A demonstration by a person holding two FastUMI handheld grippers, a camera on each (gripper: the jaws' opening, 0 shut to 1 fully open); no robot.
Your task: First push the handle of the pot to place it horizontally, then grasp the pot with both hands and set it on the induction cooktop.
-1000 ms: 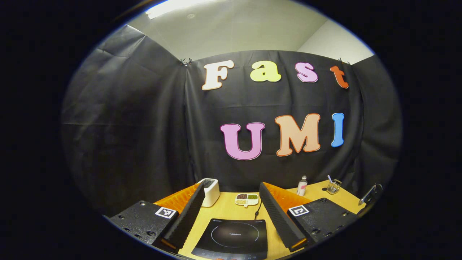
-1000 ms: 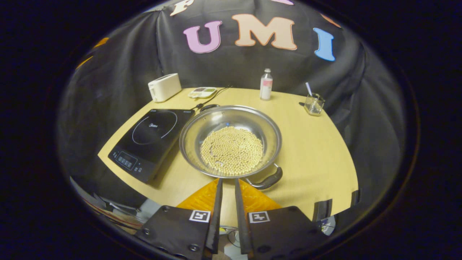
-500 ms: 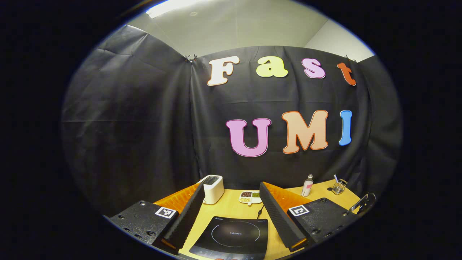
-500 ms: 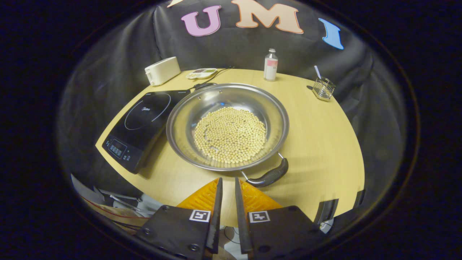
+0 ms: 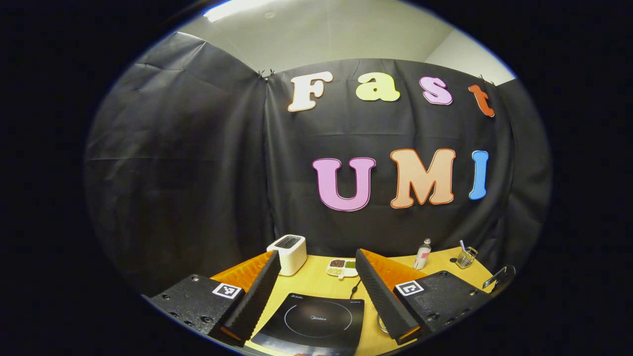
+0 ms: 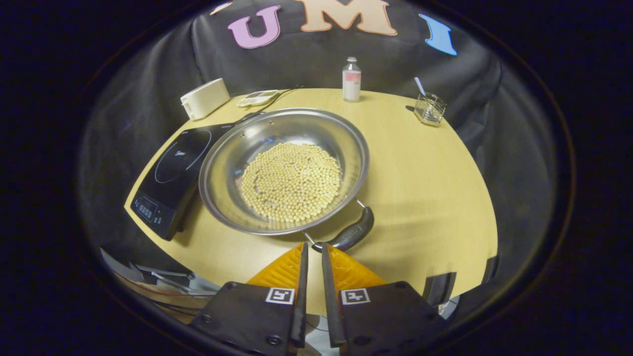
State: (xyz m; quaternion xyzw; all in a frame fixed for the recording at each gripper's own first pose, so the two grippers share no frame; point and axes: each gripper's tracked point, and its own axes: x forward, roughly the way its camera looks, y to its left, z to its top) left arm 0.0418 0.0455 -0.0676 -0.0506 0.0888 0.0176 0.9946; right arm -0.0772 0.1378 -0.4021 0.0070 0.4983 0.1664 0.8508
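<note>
Here, my right gripper (image 6: 312, 247) hovers just short of the pot's near handle (image 6: 350, 235), its fingers nearly together with only a thin gap and nothing between them. The steel pot (image 6: 283, 170), filled with pale beans (image 6: 291, 181), sits at the middle of the round table (image 6: 425, 168), its rim overlapping the right edge of the induction cooktop (image 6: 170, 173). My left gripper (image 5: 316, 277) hangs spread wide above the cooktop's near side. A white toaster (image 6: 204, 98), a bottle (image 6: 351, 79) and a wire holder (image 6: 429, 108) line the table's far edge.
</note>
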